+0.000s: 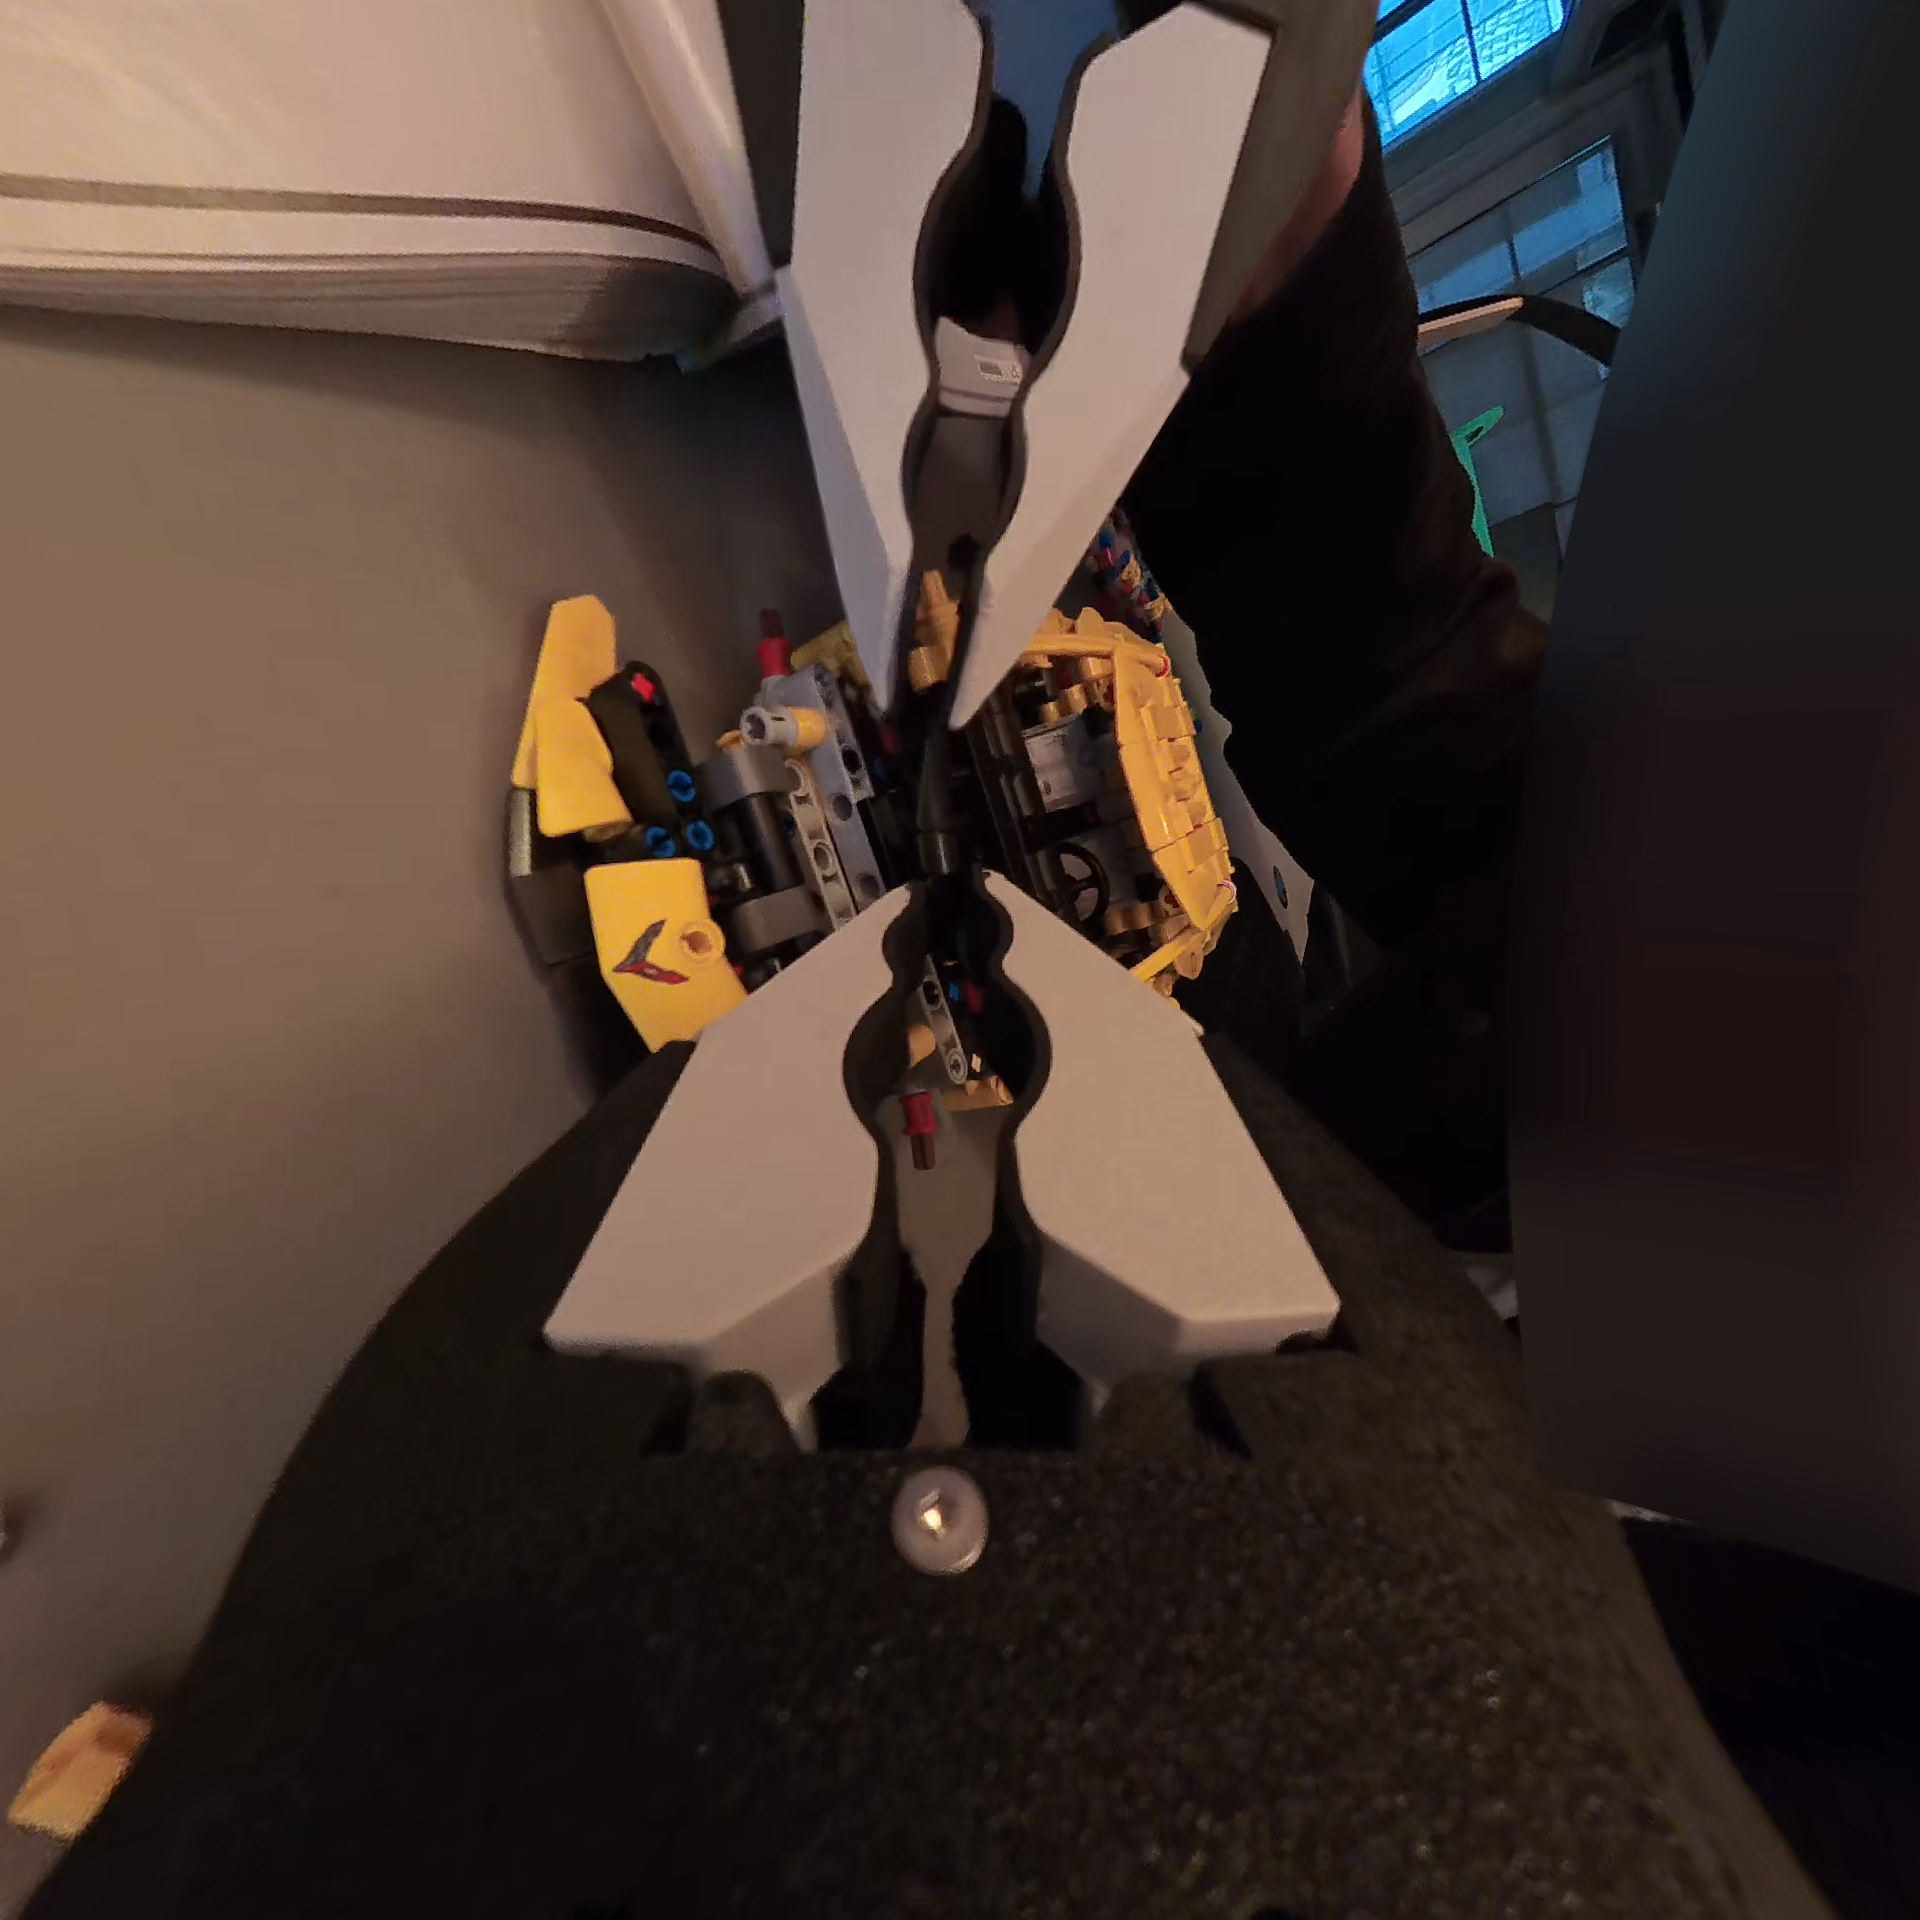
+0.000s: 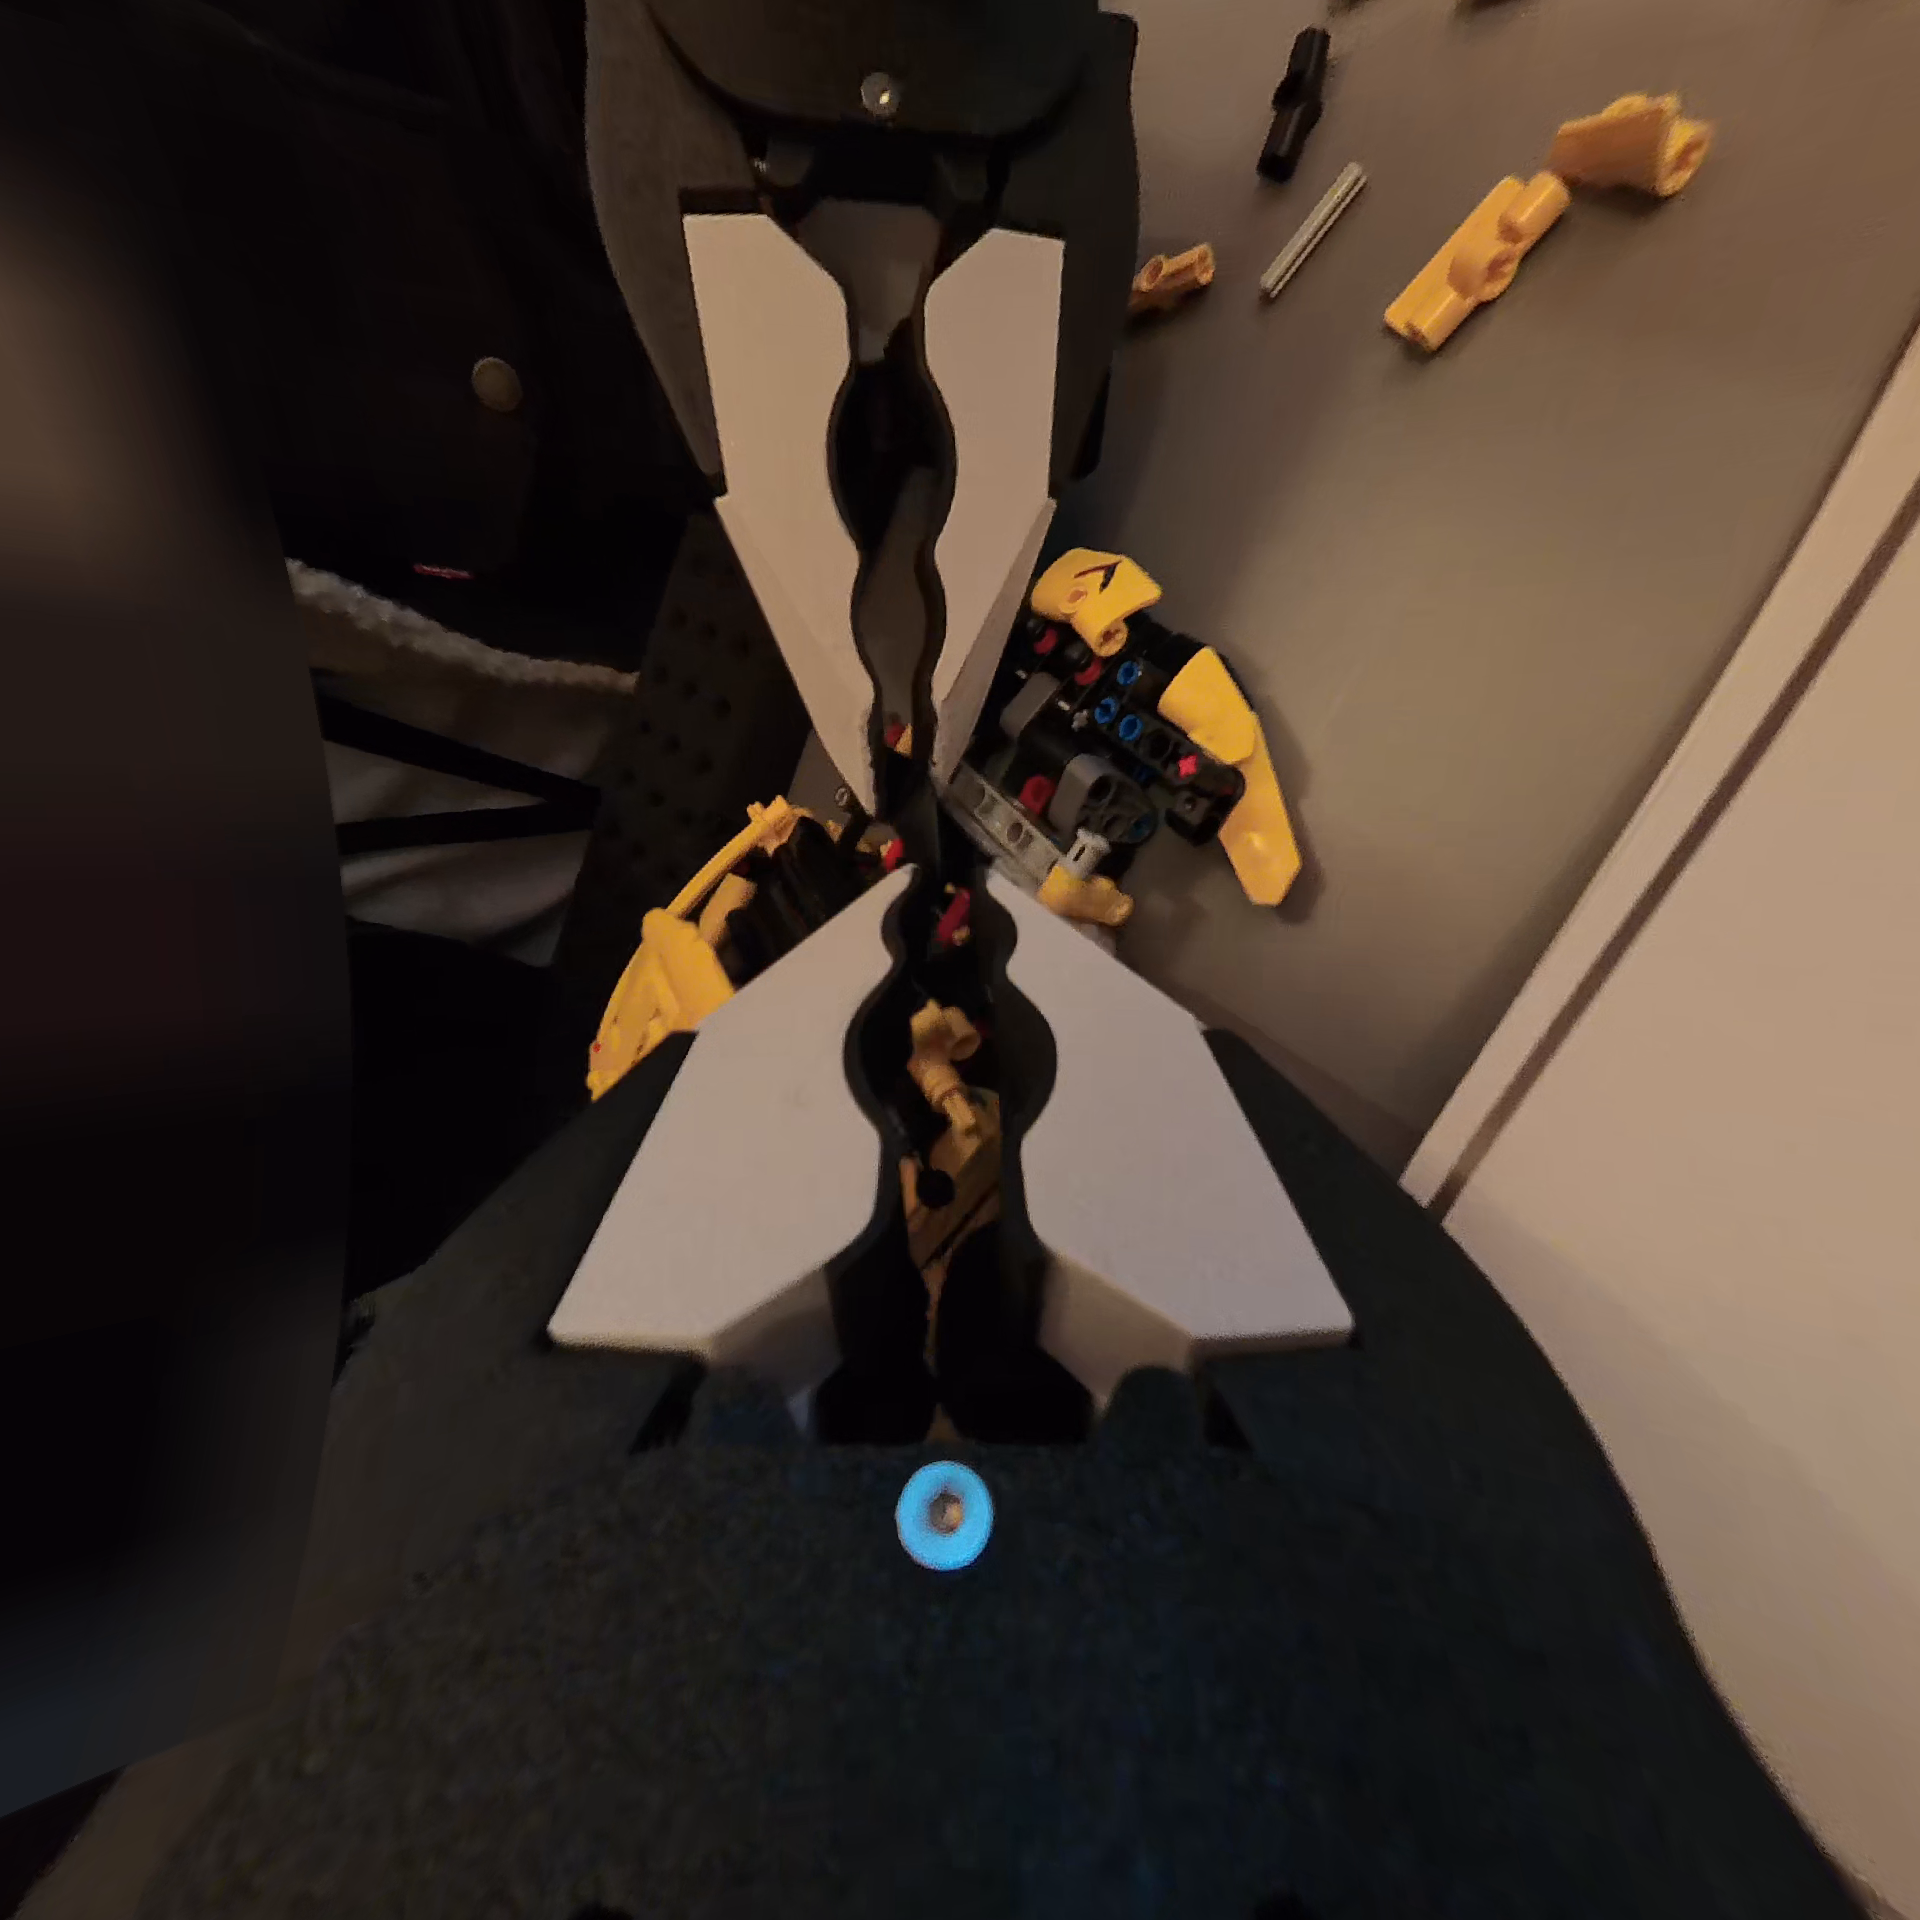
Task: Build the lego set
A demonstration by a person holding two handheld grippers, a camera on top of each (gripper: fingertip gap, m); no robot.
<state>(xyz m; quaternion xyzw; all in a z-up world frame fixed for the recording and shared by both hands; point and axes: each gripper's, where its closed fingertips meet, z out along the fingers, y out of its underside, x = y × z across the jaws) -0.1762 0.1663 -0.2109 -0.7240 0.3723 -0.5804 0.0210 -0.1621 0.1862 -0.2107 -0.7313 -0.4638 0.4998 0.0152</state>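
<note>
The lego car (image 1: 831, 821), yellow w/ black and grey beams plus blue and red pins, lies on the grey table (image 1: 260, 727), nose end w/ the yellow panels pointing away from the person. Both grippers meet over its middle, tip to tip.

Left gripper (image 1: 940, 883) comes in from one side; its white fingers (image 1: 790, 1039) are drawn nearly together at the tips, and a thin dark part of the model sits right at that pinch. Looks clamped on it, but contact is partly hidden. Right gripper (image 2: 940, 883) faces it from the opposite side, fingers likewise closed to a slit over the model's centre; yellow and red bits show through the wavy gap between the pads. Whether it truly grips the same piece or just presses beside it: can't tell for sure.

Outward, in the right wrist view: loose parts lie well apart from the car, toward the far table area. A yellow connector piece (image 2: 1475, 260), a second yellow piece (image 2: 1631, 145) just beyond it, a small tan connector (image 2: 1174, 275), a grey axle (image 2: 1311, 231), a black connector (image 2: 1291, 102).

Left wrist view: a stack of white paper or booklets (image 1: 312, 208) lies at the table's far edge, and windows (image 1: 1507, 156) show at upper right. The person's dark clothing (image 1: 1330, 727) is behind the model.
</note>
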